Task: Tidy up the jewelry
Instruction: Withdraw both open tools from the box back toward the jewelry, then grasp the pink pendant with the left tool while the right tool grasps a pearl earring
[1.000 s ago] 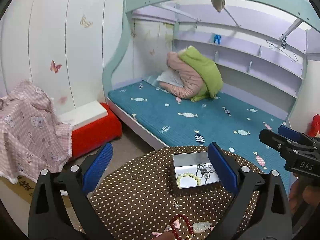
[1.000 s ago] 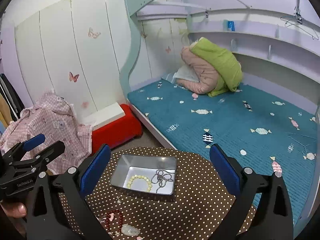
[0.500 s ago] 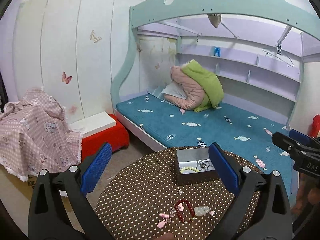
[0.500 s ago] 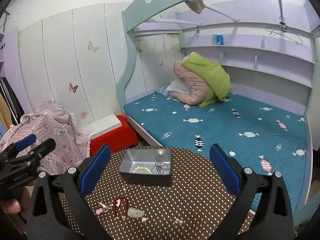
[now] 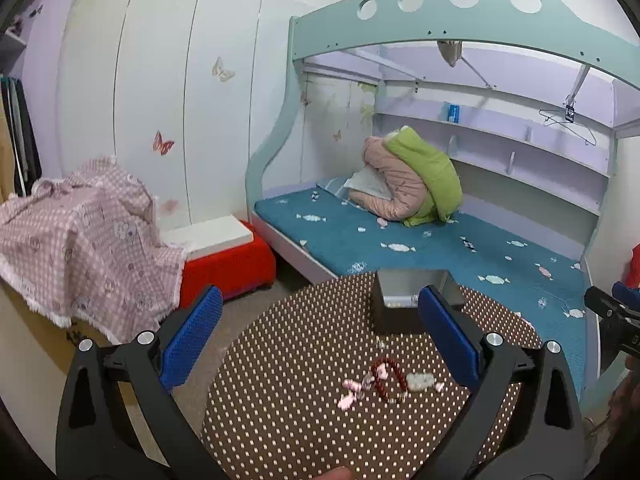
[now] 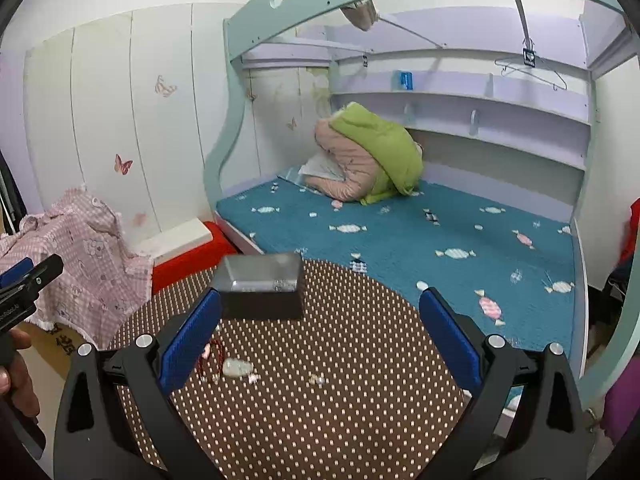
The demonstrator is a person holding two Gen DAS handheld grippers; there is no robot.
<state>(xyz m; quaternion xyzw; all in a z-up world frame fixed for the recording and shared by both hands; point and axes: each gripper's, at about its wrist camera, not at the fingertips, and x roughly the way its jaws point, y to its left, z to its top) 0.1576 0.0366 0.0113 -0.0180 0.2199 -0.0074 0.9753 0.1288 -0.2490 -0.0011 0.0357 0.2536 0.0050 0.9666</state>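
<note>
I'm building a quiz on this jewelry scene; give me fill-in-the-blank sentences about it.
1. The round table's cloth is brown with white ____.
2. The red bead bracelet lies on the cloth, ____ the grey metal tin.
3. The left tool and right tool both have their jaws ____.

Missing words: dots; outside; open

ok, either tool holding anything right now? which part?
Nothing held. Left tool and right tool are both open and empty; red bracelet lies loose on the table.

The right gripper gapes above the dotted table; a metal tin stands behind scattered jewelry.
</note>
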